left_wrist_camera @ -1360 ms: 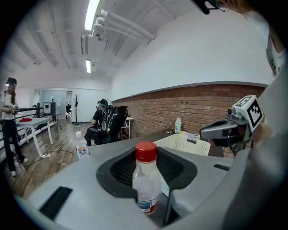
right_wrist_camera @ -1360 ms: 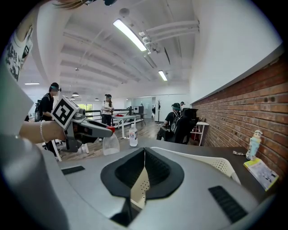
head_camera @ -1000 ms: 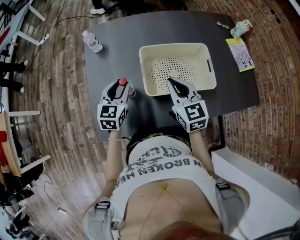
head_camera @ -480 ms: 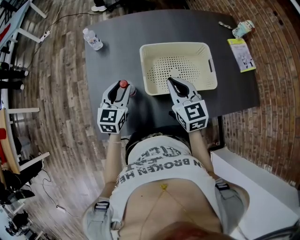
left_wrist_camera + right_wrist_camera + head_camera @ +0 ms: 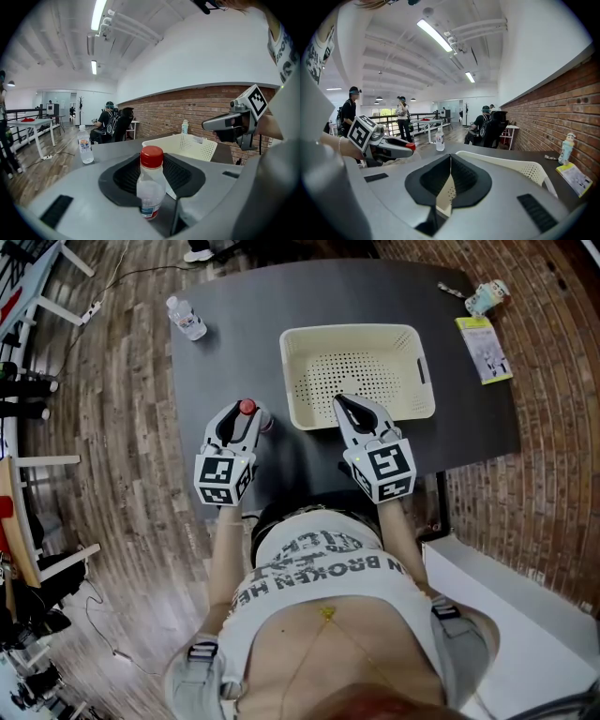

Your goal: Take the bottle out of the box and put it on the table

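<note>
Left claw (image 5: 151, 165) straddles bottle (image 5: 151, 190); head view shows only cap (image 5: 247, 407).

I count two claws of mine, a left claw (image 5: 240, 420) and a right claw (image 5: 340, 402). There is one tabletop (image 5: 234, 352) and one cream perforated basket (image 5: 412, 343). Water bottles come to two: one red-capped bottle (image 5: 151, 185) and one white-capped bottle (image 5: 186, 320). At the far corner I count one small teal container (image 5: 482, 296), one yellow-green leaflet (image 5: 483, 348) and one small dark item (image 5: 448, 289) too small to tell. Behind, my right claw's view shows three people: two standing (image 5: 352, 105) (image 5: 402, 115), one seated (image 5: 485, 124).
</note>
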Motion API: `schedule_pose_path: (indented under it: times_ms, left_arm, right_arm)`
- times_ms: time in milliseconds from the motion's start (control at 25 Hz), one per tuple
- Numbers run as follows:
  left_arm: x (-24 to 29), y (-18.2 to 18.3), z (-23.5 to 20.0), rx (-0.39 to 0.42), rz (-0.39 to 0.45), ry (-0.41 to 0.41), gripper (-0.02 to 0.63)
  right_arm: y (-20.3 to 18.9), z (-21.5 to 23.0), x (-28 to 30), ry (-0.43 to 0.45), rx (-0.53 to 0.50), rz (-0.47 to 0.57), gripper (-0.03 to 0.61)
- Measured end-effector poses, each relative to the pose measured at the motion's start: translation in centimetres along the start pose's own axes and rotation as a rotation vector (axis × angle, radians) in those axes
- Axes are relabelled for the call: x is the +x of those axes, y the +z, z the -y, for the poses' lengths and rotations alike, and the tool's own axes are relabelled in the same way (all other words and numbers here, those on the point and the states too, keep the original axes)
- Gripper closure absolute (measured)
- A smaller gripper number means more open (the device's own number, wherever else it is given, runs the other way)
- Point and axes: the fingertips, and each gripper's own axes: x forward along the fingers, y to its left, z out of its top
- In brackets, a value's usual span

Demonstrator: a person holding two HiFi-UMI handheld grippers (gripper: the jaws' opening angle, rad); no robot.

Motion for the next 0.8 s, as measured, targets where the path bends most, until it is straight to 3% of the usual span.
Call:
schedule_pose_path:
  times_ms: [600, 800]
  left_arm:
    - [0.04, 0.18, 0.02, -0.031, 0.019, -0.015, 0.468]
    - [-0.25, 0.04, 0.28, 0.002, 0.001, -0.002, 0.448]
  right_arm:
    - [0.00, 0.03, -0.15, -0.006, 0.001, 0.001, 0.569]
    - [-0.11, 0.35, -0.41, -0.016, 0.005, 0.002, 0.569]
